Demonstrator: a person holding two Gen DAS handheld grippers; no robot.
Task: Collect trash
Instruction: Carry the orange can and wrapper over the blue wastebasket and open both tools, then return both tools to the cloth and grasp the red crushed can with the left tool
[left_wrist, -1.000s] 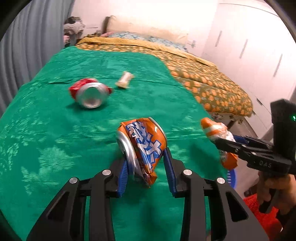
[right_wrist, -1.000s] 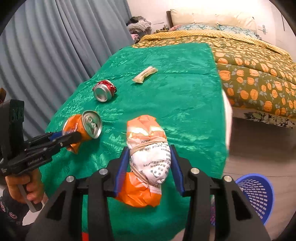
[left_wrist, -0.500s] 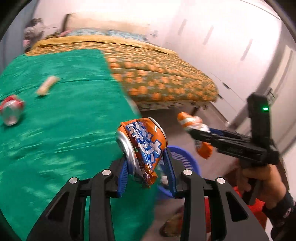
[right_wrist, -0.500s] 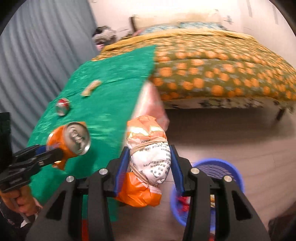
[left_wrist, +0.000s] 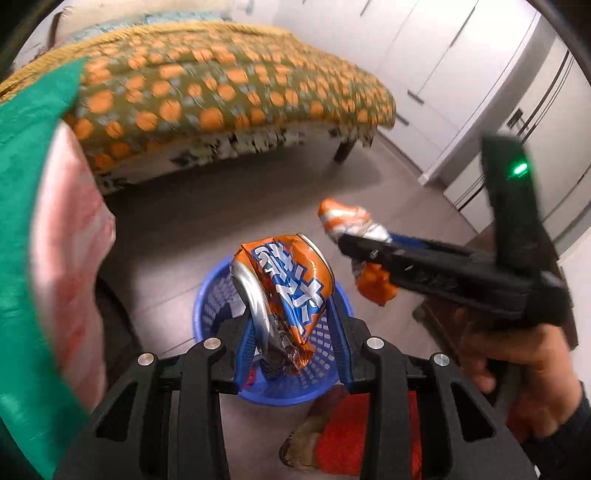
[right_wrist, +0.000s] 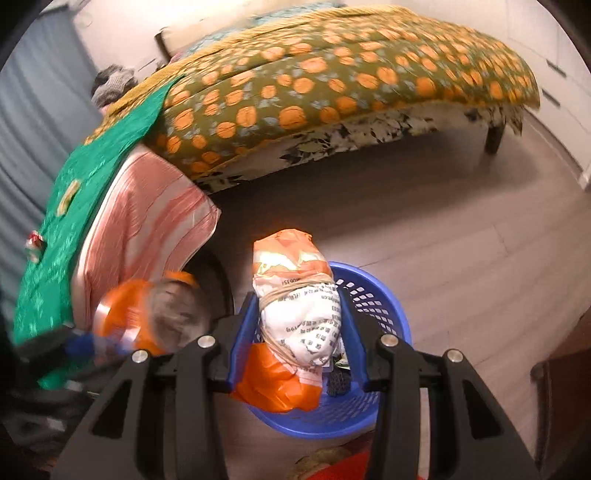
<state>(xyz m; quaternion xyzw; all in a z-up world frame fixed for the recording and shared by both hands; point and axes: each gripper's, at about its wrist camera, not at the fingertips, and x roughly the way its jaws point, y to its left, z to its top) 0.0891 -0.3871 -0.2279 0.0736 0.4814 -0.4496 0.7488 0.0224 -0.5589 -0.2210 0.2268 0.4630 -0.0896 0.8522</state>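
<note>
Green satin surface (right_wrist: 55, 236) had swung off to the side since half a second earlier; both loads now hung over the blue perforated plastic basket (left_wrist: 207, 306). The left hand-held gripper (left_wrist: 291, 332) clamped a crumpled orange aluminium can (left_wrist: 284, 280), the right hand-held gripper (right_wrist: 299, 343) a string-tied orange-and-white plastic bundle (right_wrist: 299, 314).

Left gripper (left_wrist: 293, 328) has its blue-padded fingers (left_wrist: 245, 345) clamped tight on a crushed can, pointing forward and down. Right gripper (right_wrist: 297, 336) is squeezed shut too, gripping a tied-up bag. From the left wrist view, the right hand (left_wrist: 517, 363) is wrapped around its handle, gripper reaching in sideways, just beside the left one.
</note>
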